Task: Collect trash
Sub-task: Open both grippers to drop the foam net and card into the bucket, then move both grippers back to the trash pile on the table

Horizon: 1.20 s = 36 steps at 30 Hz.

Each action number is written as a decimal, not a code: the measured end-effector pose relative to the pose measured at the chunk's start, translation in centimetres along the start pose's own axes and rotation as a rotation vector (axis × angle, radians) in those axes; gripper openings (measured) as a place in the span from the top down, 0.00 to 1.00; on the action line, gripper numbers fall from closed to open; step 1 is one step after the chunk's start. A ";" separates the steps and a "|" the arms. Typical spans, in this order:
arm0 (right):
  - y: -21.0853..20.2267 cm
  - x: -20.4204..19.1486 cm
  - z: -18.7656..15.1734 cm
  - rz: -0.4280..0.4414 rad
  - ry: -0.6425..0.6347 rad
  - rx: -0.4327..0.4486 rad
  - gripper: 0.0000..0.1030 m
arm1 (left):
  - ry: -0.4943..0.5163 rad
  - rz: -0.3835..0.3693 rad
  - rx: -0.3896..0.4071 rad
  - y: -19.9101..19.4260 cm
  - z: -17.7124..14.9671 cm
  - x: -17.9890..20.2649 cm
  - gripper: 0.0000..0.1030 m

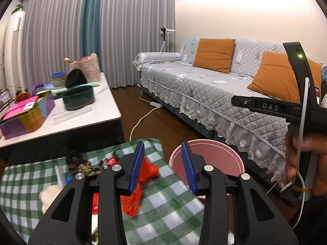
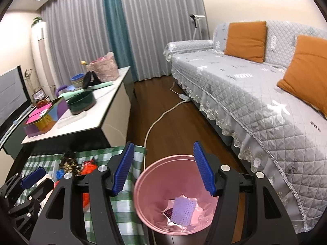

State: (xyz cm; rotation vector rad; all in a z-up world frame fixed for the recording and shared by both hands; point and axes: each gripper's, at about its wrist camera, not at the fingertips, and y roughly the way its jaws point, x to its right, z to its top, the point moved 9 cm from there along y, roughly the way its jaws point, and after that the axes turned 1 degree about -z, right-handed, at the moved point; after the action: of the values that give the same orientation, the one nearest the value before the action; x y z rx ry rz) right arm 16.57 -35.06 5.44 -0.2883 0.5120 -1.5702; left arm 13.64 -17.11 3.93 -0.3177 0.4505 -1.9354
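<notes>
- Trash pile [image 1: 134, 183] — left of your field, on the green-checked cloth [image 1: 169, 208]: red-orange plastic bag, dark patterned scrap, small red wrapper, white crumpled piece. All still uncollected, judging by where they lie.
- Left gripper [image 1: 163, 167] — above the cloth's right edge, blue pads partly spread, nothing between them. The red bag lies beneath and behind the left pad; I judge no contact.
- Pink bin [image 2: 143, 194] — on the floor just right of the cloth; it already holds a lilac perforated pad and a crumpled wrapper.
- Right gripper [image 2: 163, 169] — above the bin mouth, fingers [image 2: 204, 169] spread wide and empty.
- Risk, left item: thin bag plastic may snag the cloth if you pinch low, dragging cloth and the remaining scraps with it.
- Risk, centre item: the light bin stands close to the cloth's edge; a swing of either tool could tip it.
- Risk, right item: the white cable [image 1: 301, 143] hanging off your right tool could catch the rim.
</notes>
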 end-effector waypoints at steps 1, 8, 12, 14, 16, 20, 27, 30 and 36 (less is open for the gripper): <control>-0.3 -0.5 0.0 0.007 -0.006 0.005 0.41 | -0.001 0.005 0.002 -0.5 -0.1 -0.4 0.64; -0.9 -3.1 -0.3 0.042 -0.027 0.017 0.41 | -0.001 0.052 0.013 -4.2 -0.8 -3.1 0.64; -1.1 -4.4 -0.4 0.065 -0.028 0.024 0.41 | -0.032 0.094 0.020 -6.4 -1.4 -5.8 0.64; -1.1 -5.1 -0.6 0.082 -0.026 0.022 0.41 | -0.064 0.124 0.025 -7.7 -2.0 -7.8 0.64; -0.8 -5.9 -0.9 0.101 -0.027 0.015 0.41 | -0.112 0.184 0.016 -9.0 -3.6 -10.8 0.65; 0.3 -7.7 -1.8 0.128 -0.047 -0.011 0.41 | -0.206 0.288 -0.006 -10.2 -5.9 -15.9 0.67; 2.9 -10.7 -3.5 0.169 -0.065 -0.075 0.41 | -0.235 0.344 -0.044 -9.2 -8.4 -19.3 0.68; 3.9 -11.7 -4.0 0.177 -0.078 -0.093 0.41 | -0.249 0.346 -0.047 -9.2 -9.0 -19.8 0.68; 6.2 -13.4 -5.1 0.188 -0.102 -0.133 0.41 | -0.259 0.334 -0.067 -7.5 -9.5 -19.9 0.68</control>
State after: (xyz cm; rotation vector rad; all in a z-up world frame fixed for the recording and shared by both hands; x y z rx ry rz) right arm 20.52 -21.11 -0.30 -0.4080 0.5487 -1.3345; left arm 11.38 5.43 -1.44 -0.4971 0.3706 -1.5326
